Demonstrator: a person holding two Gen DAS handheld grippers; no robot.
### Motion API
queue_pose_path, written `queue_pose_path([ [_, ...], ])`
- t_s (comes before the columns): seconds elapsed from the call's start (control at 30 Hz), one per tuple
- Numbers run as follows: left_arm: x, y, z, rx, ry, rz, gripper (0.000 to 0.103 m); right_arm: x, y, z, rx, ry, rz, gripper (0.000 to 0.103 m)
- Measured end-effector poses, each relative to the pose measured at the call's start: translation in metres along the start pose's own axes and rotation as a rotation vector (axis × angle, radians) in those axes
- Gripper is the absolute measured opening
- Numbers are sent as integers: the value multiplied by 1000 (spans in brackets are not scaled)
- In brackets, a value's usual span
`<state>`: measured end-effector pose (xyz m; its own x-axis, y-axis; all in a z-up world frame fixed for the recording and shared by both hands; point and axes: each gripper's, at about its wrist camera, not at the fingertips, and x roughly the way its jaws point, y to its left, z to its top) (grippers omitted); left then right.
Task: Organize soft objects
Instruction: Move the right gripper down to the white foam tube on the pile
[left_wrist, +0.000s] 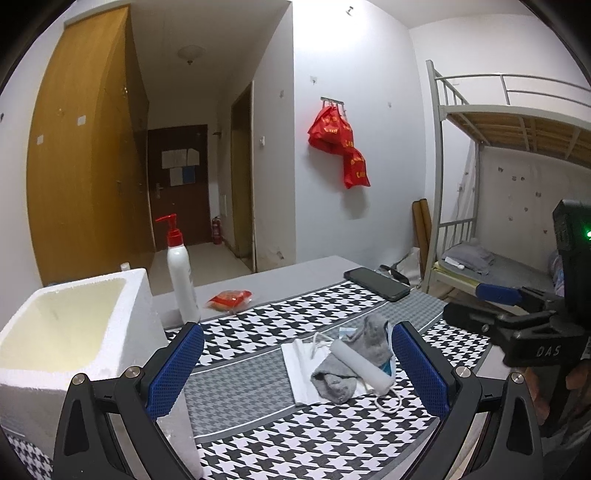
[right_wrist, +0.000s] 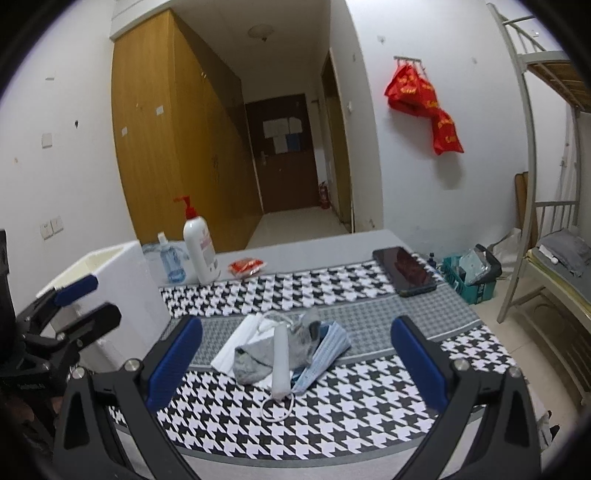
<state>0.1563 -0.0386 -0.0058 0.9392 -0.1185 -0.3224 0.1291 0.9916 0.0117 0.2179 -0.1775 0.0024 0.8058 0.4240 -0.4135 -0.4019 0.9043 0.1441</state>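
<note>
While both jaws stood wide apart and empty, the left hand-held gripper (left_wrist: 297, 363) and the right hand-held gripper (right_wrist: 295, 360) hovered over a small pile on the houndstooth-clothed tabletop (right_wrist: 332, 424). That pile held a grey sock (left_wrist: 343, 363), a white roll (right_wrist: 280, 363) and face masks (right_wrist: 325, 356), just beside the white foam box (left_wrist: 74, 332).

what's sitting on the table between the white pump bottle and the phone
A small red snack packet lies between the pump bottle and the phone, clearest in the right wrist view.
</note>
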Motion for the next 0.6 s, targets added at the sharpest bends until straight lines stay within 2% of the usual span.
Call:
queue_pose_path([
  [0.37,22,3,-22,-42,71,18,102,27,4,-12,-28,68,65,102],
  [0.6,34,6,-28,-44,102,11,102,44,7,-20,-57,126,66,99],
])
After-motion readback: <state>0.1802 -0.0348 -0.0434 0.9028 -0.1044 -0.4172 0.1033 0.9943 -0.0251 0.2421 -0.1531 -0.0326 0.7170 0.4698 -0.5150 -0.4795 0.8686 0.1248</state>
